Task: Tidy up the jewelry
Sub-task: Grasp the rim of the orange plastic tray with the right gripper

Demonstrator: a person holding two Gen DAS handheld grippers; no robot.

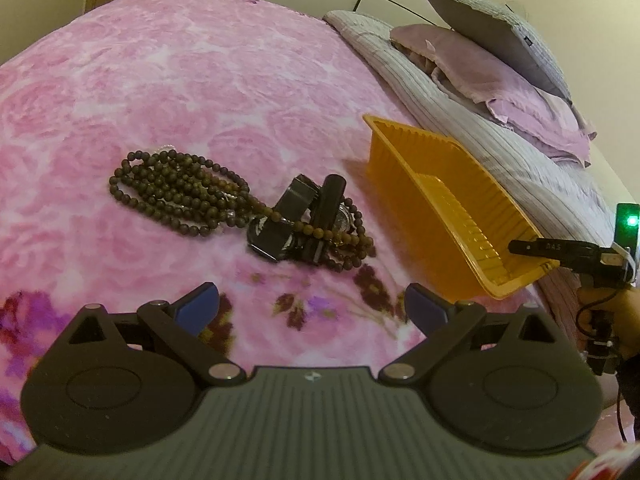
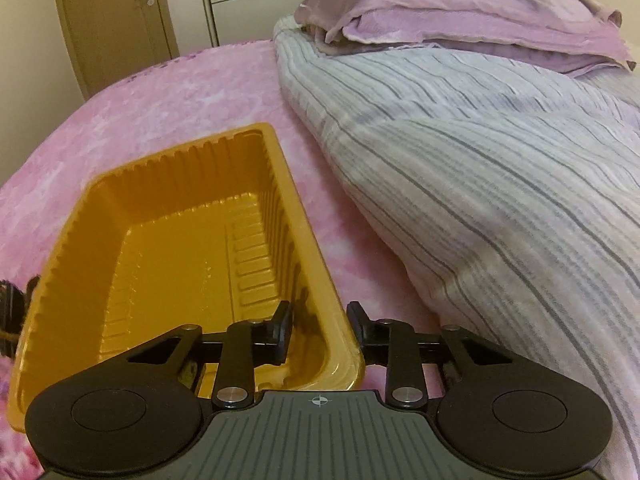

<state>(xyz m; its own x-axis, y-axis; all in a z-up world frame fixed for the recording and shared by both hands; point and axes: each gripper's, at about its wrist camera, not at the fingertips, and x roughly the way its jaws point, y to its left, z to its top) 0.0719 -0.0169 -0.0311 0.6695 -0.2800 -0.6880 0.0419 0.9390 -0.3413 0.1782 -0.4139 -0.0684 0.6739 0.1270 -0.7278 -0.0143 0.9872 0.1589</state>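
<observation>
Right wrist view: right hand-held gripper [image 2: 318, 326] pinches the orange tray's [image 2: 100, 200] near corner wall; left hand-held gripper [image 1: 312, 308] hangs wide open near the beads [image 1: 176, 188].

The left wrist view looks down across the pink bed [image 1: 168, 80] from just behind its claw [image 1: 312, 312]; the right wrist view sits close over the orange tray [image 2: 132, 216] — both share this tray [image 1: 404, 160].
</observation>
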